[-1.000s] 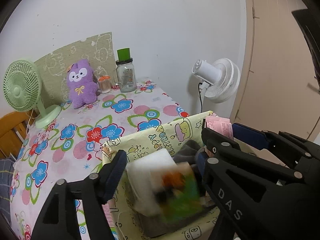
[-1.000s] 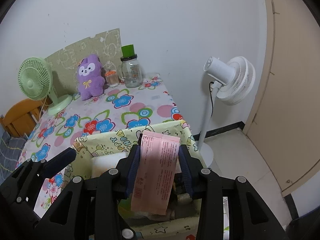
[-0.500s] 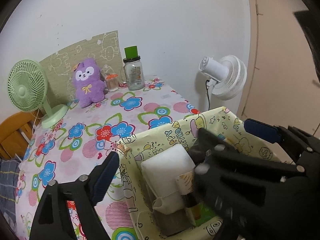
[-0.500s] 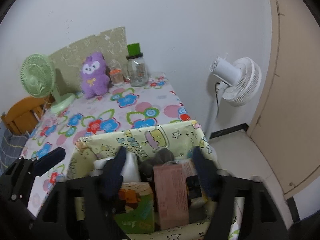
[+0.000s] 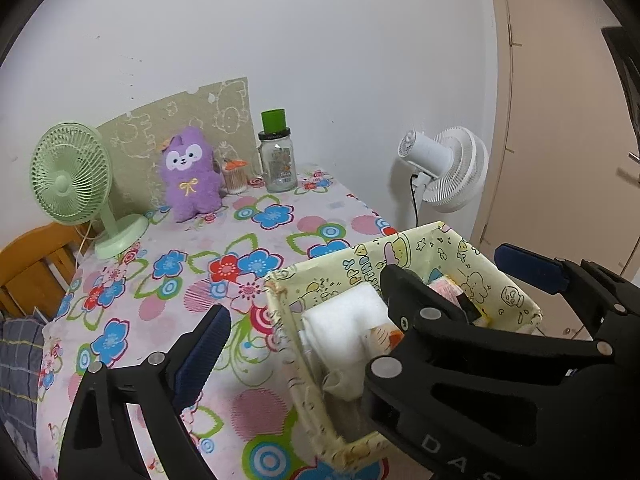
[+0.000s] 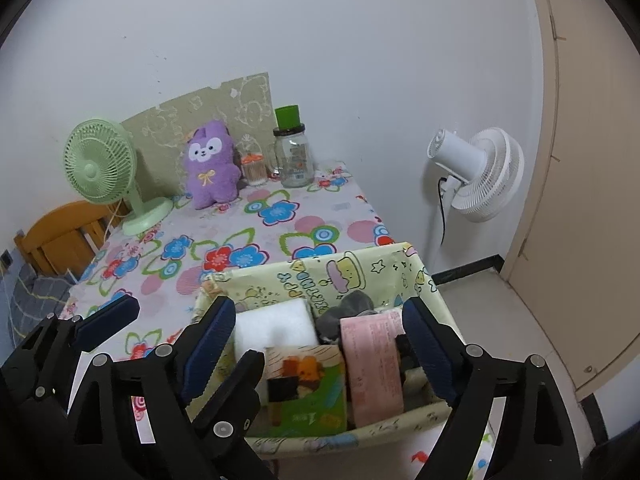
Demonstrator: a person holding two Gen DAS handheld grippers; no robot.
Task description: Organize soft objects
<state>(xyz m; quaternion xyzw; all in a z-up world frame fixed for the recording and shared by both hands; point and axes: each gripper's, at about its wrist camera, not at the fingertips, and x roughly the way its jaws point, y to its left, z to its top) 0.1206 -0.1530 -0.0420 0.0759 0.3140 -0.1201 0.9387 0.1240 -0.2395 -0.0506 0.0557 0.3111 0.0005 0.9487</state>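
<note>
A yellow cartoon-print fabric basket (image 6: pixel 320 276) (image 5: pixel 404 252) sits at the near right corner of the flowered table. It holds a white foam block (image 6: pixel 276 326) (image 5: pixel 344 324), a green picture pack (image 6: pixel 308 388), a pink packet (image 6: pixel 372 364) and something grey (image 6: pixel 352 308). My right gripper (image 6: pixel 320 332) is open and empty, its fingers spread over the basket. My left gripper (image 5: pixel 304 296) is open and empty, straddling the basket's left wall. A purple plush toy (image 5: pixel 190 174) (image 6: pixel 210 168) sits at the back of the table.
A green desk fan (image 5: pixel 76 176) (image 6: pixel 104 164) stands at the back left. A clear jar with a green lid (image 5: pixel 276 160) and a small cup (image 5: pixel 234 174) stand beside the plush. A white floor fan (image 6: pixel 476 172) stands to the right. A wooden chair (image 6: pixel 60 236) is at the left.
The right gripper opened and let the pink packet go into the basket. The left gripper released the green pack and drew back to the left. Both now stand open.
</note>
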